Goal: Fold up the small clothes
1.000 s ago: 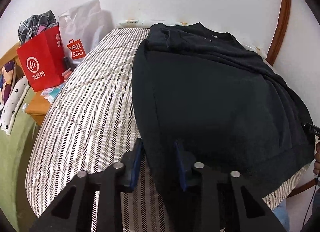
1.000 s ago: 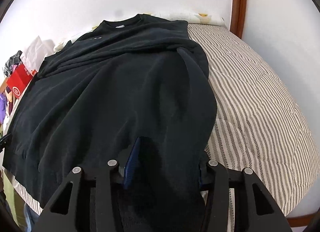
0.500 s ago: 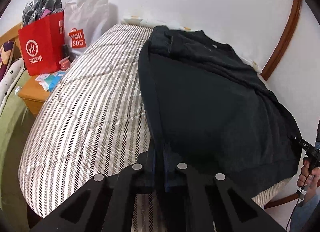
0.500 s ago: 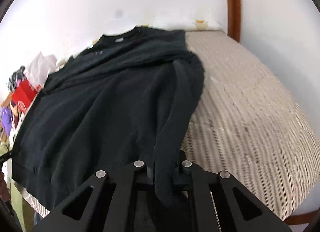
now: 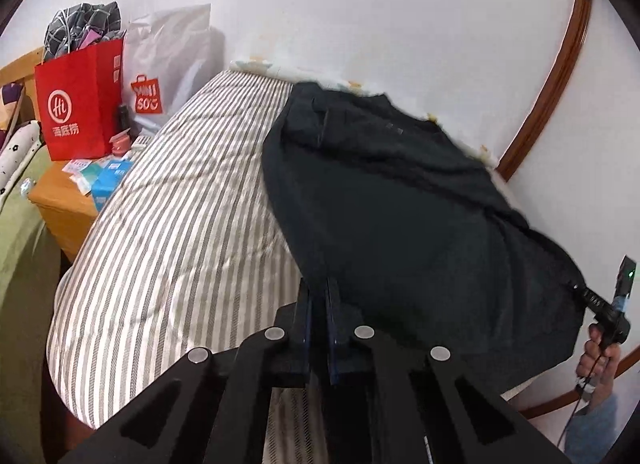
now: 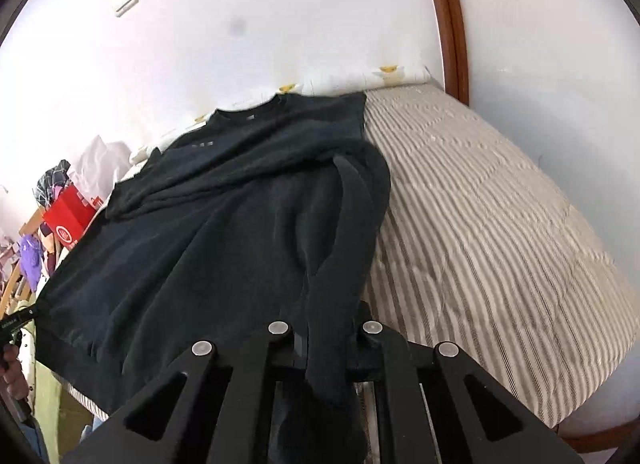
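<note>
Your left gripper [image 5: 318, 304] has its jaws closed tight on the near left corner of the black sweatshirt [image 5: 400, 204], the cloth pinched between the two blue pads at the hem. Your right gripper [image 6: 326, 328] is likewise clamped shut, with a thick bunched fold of the sweatshirt's near right edge running up out of its jaws. The sweatshirt lies spread on the striped bedcover [image 5: 180, 224], collar at the far end against the white wall [image 5: 360, 4], its sleeves folded in across the chest. In the right wrist view the garment's right side is drawn up into a ridge that leads from the jaws toward the shoulder, and bare striped cover shows to its right.

In the left wrist view your right hand [image 5: 598, 352] shows at the right edge, gripping the handle of the other gripper at the sweatshirt's far corner. Beside the bed on the left stands a wooden nightstand [image 5: 64, 200] carrying a red paper bag [image 5: 80, 104] stuffed with cloth, a white Miniso bag [image 5: 168, 64] behind it, and some small blue and white packets [image 5: 106, 180]. A curved wooden frame [image 5: 560, 76] runs along the wall past the foot of the bed, and a light switch [image 6: 127, 0] sits high on the wall
</note>
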`<state>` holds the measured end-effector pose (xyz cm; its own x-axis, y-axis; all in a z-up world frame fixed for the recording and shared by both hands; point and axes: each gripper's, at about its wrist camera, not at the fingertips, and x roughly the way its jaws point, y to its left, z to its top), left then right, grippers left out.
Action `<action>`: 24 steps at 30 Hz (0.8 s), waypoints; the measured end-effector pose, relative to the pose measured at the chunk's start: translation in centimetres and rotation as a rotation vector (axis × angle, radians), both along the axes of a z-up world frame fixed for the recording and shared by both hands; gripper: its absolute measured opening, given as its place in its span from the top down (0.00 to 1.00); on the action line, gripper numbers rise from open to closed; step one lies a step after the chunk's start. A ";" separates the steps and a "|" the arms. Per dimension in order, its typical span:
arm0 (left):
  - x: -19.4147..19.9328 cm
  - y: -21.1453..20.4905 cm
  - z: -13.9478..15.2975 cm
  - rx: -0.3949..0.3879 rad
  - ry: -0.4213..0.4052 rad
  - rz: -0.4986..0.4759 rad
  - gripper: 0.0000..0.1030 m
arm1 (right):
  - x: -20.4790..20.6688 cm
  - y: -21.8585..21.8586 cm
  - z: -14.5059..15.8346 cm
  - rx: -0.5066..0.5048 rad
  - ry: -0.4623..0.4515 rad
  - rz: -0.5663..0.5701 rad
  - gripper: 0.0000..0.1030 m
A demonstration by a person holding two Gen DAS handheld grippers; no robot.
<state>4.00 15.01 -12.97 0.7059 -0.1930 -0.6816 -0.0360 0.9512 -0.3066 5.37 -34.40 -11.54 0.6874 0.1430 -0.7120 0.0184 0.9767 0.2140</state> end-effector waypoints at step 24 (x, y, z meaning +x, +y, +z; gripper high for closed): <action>12.5 -1.3 7.4 0.151 -0.138 0.129 0.94 | 13.3 -0.4 6.5 0.015 -0.085 -0.032 0.93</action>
<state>16.52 13.67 -5.60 0.8063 0.0014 -0.5915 -0.1276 0.9769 -0.1716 18.70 -34.85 -5.04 0.7496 0.1308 -0.6488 0.0302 0.9725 0.2310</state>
